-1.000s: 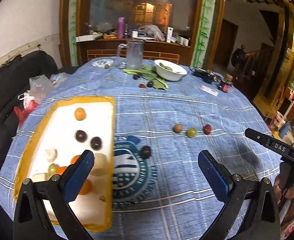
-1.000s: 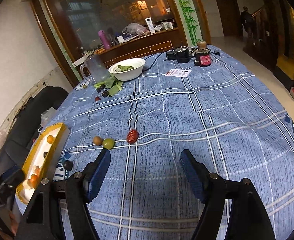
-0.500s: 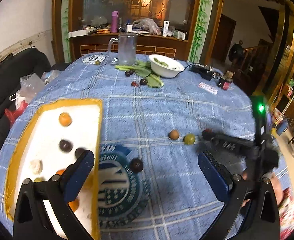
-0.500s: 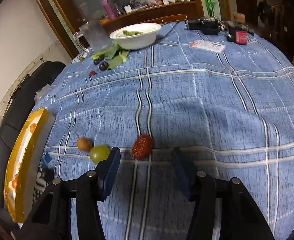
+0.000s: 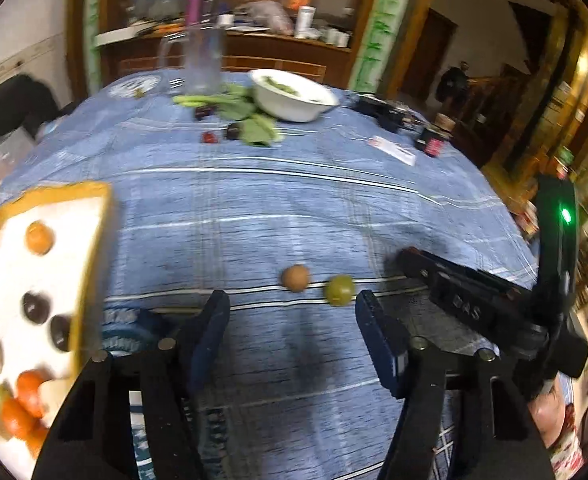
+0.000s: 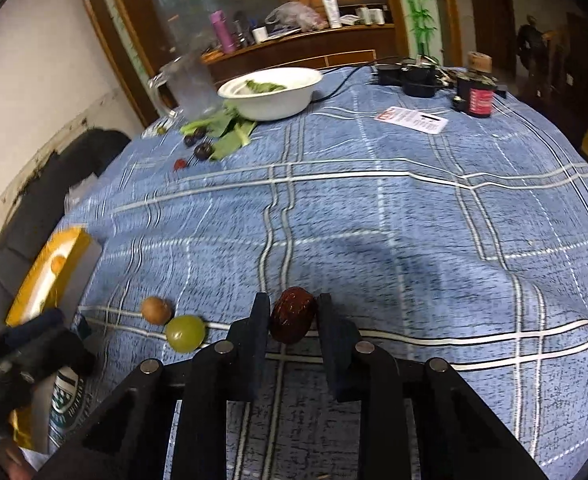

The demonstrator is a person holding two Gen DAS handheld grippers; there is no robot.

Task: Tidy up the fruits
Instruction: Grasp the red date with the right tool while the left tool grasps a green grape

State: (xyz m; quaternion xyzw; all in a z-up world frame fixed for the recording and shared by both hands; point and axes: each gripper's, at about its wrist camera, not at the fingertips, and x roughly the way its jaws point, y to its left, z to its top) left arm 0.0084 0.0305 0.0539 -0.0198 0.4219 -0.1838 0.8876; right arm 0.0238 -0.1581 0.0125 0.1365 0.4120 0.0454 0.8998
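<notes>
In yellow-rimmed tray, oranges, dark plums

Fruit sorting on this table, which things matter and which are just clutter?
Part of the job:
red date between the right tongs
green fruit
brown fruit
yellow tray

Just lying about:
white bowl
glass jug
card

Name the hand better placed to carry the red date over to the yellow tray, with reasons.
Right. The right gripper already has the red date between its fingers, seemingly gripped. The left gripper is open, empty, though nearer the yellow tray.
</notes>
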